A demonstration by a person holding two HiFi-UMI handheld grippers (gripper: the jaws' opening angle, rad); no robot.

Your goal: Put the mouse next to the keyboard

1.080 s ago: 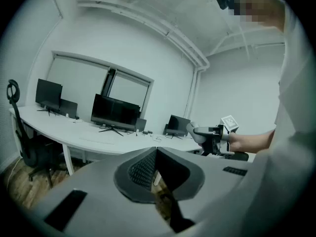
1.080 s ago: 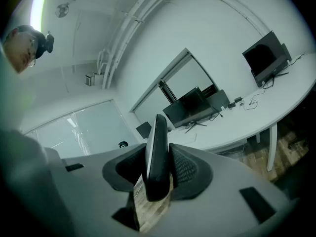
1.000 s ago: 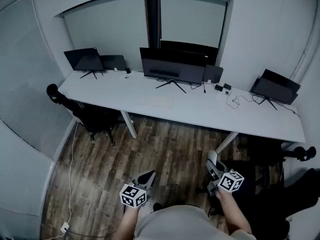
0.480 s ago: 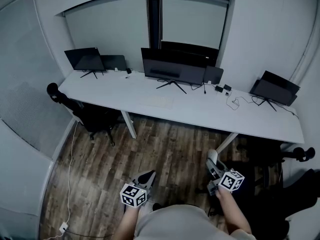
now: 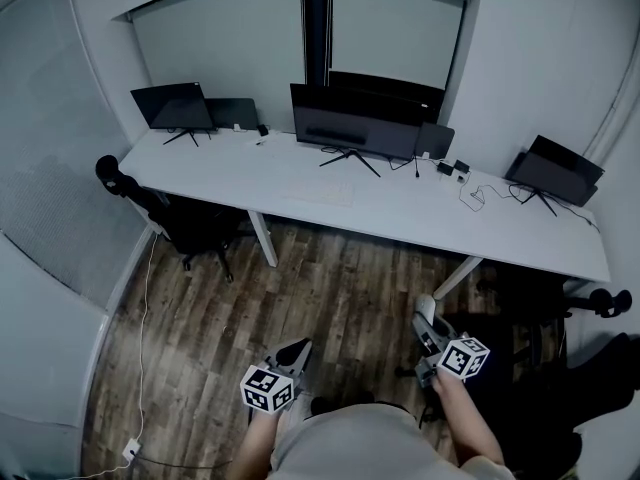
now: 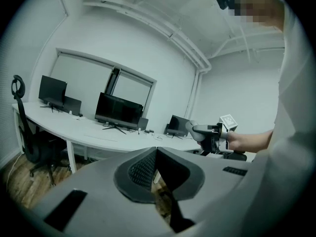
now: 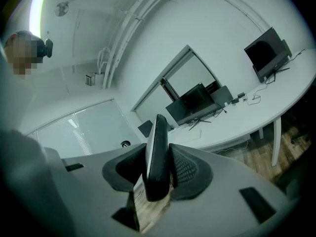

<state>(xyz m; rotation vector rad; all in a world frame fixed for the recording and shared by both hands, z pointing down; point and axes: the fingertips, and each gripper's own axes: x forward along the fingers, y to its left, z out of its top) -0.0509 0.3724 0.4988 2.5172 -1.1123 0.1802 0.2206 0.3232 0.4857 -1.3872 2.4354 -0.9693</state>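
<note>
Step in hand: carry phase, mouse lifted and not yet placed. Right gripper [image 7: 159, 151] is clamped on the mouse [image 7: 155, 177], a slim dark body with a pale side that stands on edge between the two pads, nose upward. Left gripper [image 6: 155, 153] has its pads closed together with nothing between them; it looks idle for this task. The keyboard [image 5: 318, 192], white and flat, lies on the long white desk [image 5: 400, 216], with the central monitor [image 5: 355, 126] just behind it. Both grippers and the mouse are well apart from the keyboard, on the near side of it, out over the wood floor [image 5: 330, 298]. Judgement: transport is barely begun, and the whole approach to the keyboard remains. Next move calls for walking the right gripper up to the keyboard, turning the mouse from on-edge to flat, and lowering it onto bare desk just beside the keyboard before the pads part. Risk: releasing it on edge, so it tips.
</note>
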